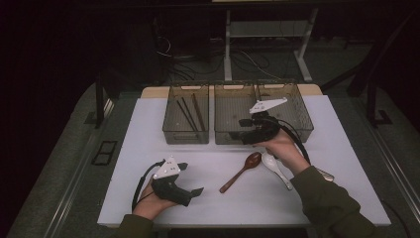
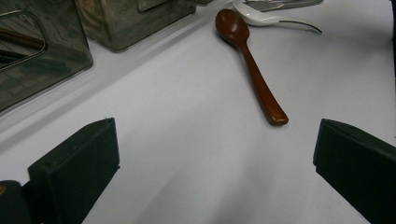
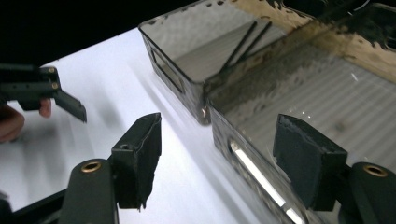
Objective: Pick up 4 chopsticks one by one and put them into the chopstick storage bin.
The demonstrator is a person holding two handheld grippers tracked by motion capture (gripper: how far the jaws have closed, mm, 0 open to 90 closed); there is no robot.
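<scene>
High view: three smoked bins at bench back, left bin (image 1: 185, 120) w/ dark chopsticks (image 1: 189, 113), middle bin (image 1: 233, 119) under the right gripper (image 1: 250, 130), jaws released, nothing between; wooden spoon (image 1: 241, 171) and white spoon (image 1: 275, 168) lie on the bench (image 1: 148, 148). Left gripper view: left gripper (image 2: 215, 163) jaws wide, nothing held, wooden spoon ahead. Right gripper view: jaws apart over middle bin's front wall, sticks in far bin.

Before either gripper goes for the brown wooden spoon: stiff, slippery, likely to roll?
The brown wooden spoon looks rigid and probably light, being one slim glossy piece. That shine suggests it may slip between pads. Its thin handle lies flat on the white table, so it should slide or pivot under a push, not roll.
</scene>
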